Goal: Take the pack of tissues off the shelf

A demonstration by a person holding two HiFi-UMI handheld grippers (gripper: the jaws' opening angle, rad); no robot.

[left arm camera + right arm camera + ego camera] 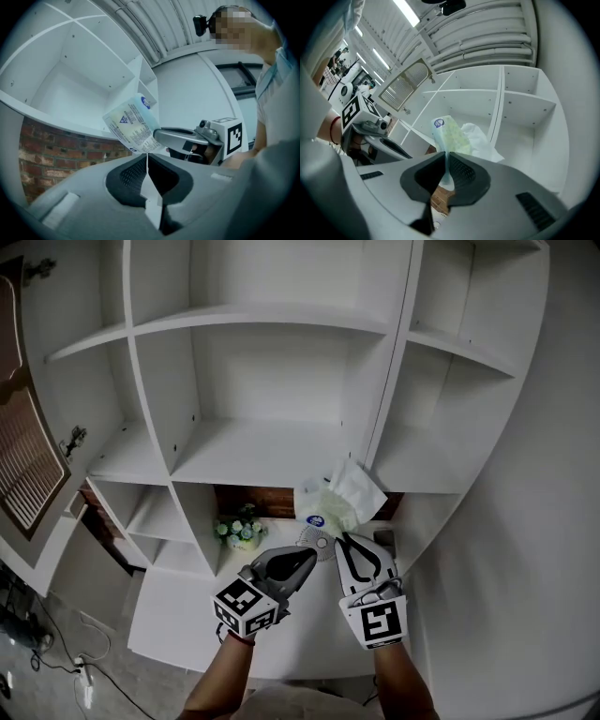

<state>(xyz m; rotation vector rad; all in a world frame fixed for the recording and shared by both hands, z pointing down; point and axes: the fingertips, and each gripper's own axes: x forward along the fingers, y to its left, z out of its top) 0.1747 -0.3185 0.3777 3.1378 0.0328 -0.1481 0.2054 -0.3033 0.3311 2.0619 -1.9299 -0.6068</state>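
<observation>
a slatted panel (23,465) hangs at far left, beside a tall white shelf (262,451) of open compartments. below the shelf's middle board a strip of brick wall (253,498) shows, and a small potted plant (240,529) stands in front of it at the back of a white table (178,624). a person's two forearms reach in from the bottom edge, each hand carrying a claw with a marker cube. the left claw (312,554) points toward the right, its jaws drawn together with only a thin slit between them. the lower corner of the pack (330,507) sits right at their tips, and whether they pinch it cannot be told. the pack hangs tilted in the air just in front of the middle board, resting on no board, a blue logo at its lower left in the head view. a loose white tissue (361,486) spills from its upper right. the right claw (343,539) points up from below and is clamped on the pack's thin bottom edge, the seam pressed between both pads.
</observation>
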